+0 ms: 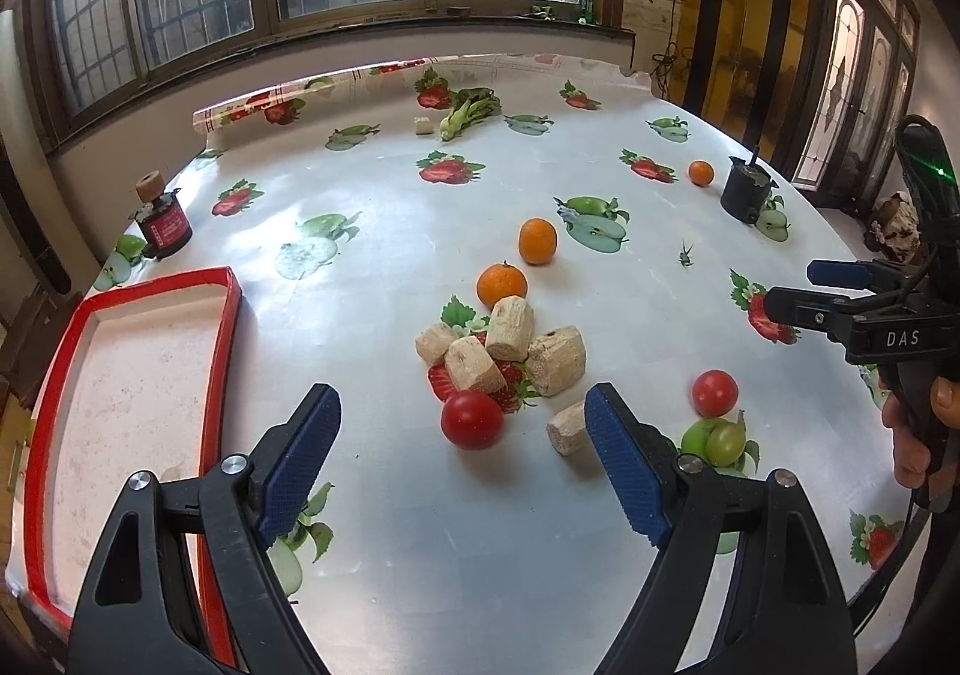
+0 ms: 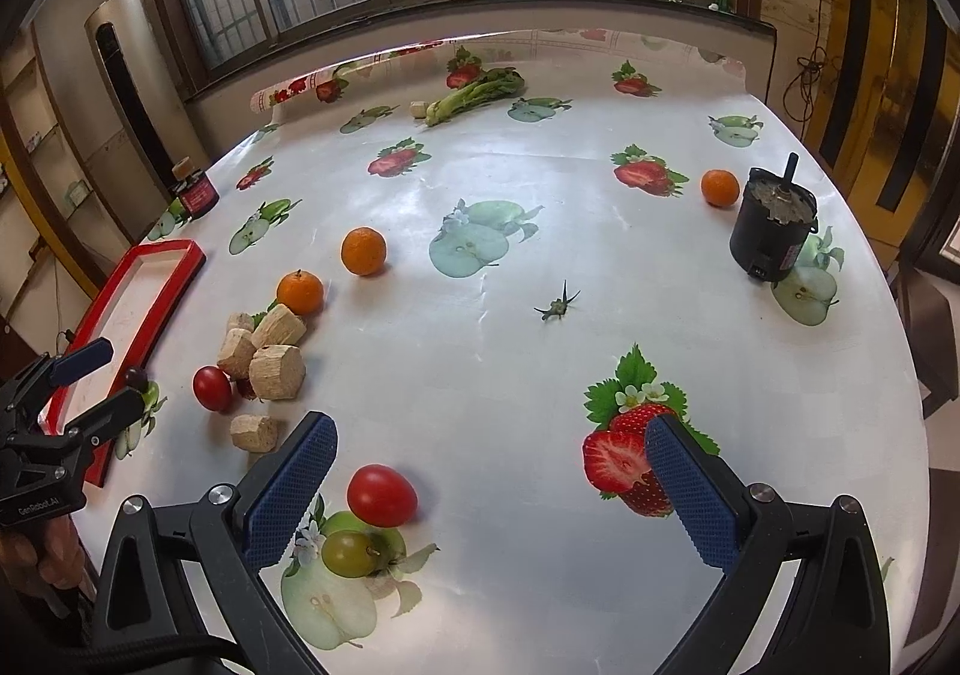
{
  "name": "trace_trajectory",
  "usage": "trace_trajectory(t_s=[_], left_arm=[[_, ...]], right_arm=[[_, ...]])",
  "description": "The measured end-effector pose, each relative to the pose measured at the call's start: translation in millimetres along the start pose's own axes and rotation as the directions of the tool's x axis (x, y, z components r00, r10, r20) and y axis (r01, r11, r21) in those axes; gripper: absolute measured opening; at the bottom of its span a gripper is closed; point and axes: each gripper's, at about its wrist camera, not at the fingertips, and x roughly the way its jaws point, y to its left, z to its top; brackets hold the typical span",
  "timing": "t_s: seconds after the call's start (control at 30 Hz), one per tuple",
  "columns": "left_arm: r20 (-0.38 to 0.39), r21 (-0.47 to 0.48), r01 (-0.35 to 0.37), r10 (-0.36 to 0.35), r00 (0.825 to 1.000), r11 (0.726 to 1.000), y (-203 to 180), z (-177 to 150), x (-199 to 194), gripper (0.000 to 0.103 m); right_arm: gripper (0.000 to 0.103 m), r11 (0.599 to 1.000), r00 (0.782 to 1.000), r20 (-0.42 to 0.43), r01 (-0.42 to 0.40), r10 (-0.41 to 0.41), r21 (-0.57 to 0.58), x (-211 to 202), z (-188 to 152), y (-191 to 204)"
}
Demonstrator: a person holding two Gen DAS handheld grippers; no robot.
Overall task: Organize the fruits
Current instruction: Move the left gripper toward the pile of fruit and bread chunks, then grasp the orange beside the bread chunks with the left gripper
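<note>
Two grippers hover with fingers spread, holding nothing. At the table's (image 1: 420, 555) left edge lies a red-rimmed tray (image 1: 228, 315), bare inside. Ahead of the left gripper (image 1: 462, 465), a red tomato (image 1: 472, 419) touches the heap of pale chunks (image 1: 510, 348), with two oranges (image 1: 501, 284) just beyond. Ahead of the right gripper (image 2: 492, 495) sit another tomato (image 2: 381, 495) and a green grape (image 2: 348, 553), touching; a third orange (image 2: 719, 187) lies near the right edge

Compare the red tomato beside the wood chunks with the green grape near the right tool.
The red tomato is red and larger; the green grape is yellowish green and smaller. The tomato lies close to the wood chunks; the grape rests on a printed apple, next to another red tomato. Both are smooth, glossy and lie loose on the tablecloth.
</note>
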Motion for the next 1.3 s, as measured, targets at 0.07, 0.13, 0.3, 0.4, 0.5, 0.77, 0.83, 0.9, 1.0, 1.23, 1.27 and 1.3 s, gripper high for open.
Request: trace_trajectory(t_s=[0.07,0.13,0.3,0.4,0.5,0.77,0.83,0.9,1.0,1.23,1.27,1.3], left_arm=[[0.001,0.003,-0.006,0.006,1.000,1.000,-1.5,3.0,-0.5,0.084],[0.000,0.005,-0.010,0.010,1.000,1.000,-2.9,5.3,-0.6,0.084],[0.000,0.018,-0.016,0.016,1.000,1.000,-8.2,6.9,-0.4,0.084],[-0.002,0.023,-0.016,0.016,1.000,1.000,-11.0,7.8,0.3,0.084],[-0.005,0.025,-0.016,0.016,1.000,1.000,-13.2,8.2,1.2,0.084],[-0.009,0.035,-0.017,0.017,1.000,0.999,-19.2,11.2,4.0,0.084],[-0.010,0.038,-0.016,0.016,1.000,0.999,-21.3,12.3,5.4,0.084],[-0.011,0.041,-0.014,0.014,1.000,0.999,-23.4,13.9,6.5,0.084],[-0.013,0.046,-0.008,0.009,1.000,0.999,-26.7,16.9,8.7,0.084],[-0.018,0.049,0.010,-0.010,1.000,0.999,-35.5,31.2,18.4,0.084],[-0.016,0.048,0.013,-0.012,1.000,0.999,-36.8,33.0,19.2,0.084],[-0.015,0.048,0.015,-0.014,1.000,0.999,-37.9,34.8,20.3,0.084]], right_arm=[[0.103,1.000,1.000,0.003,-0.006,0.006,-0.006,-0.4,1.0,1.2],[0.103,1.000,1.000,0.008,-0.009,0.009,-0.009,-1.4,1.5,1.5],[0.103,1.000,1.000,0.014,-0.018,0.019,-0.013,-4.1,1.3,-0.1],[0.103,1.000,1.000,0.018,-0.025,0.025,-0.012,-5.8,1.4,-2.3],[0.103,1.000,0.999,0.021,-0.027,0.027,-0.008,-7.0,1.1,-4.8],[0.103,0.999,0.999,0.021,-0.029,0.029,-0.014,-7.8,3.5,-10.5],[0.103,0.999,0.999,0.021,-0.033,0.033,-0.022,-8.1,5.0,-11.5],[0.103,0.999,0.999,0.020,-0.038,0.039,-0.030,-7.6,6.6,-12.6],[0.103,0.997,0.998,0.018,-0.058,0.059,-0.042,-7.0,9.2,-13.9],[0.103,0.988,0.996,0.003,-0.091,0.093,-0.123,-8.8,31.3,-21.0],[0.103,0.988,0.996,0.000,-0.084,0.084,-0.131,-9.4,35.8,-23.3],[0.103,0.988,0.997,-0.002,-0.078,0.079,-0.137,-10.2,40.2,-25.9]])
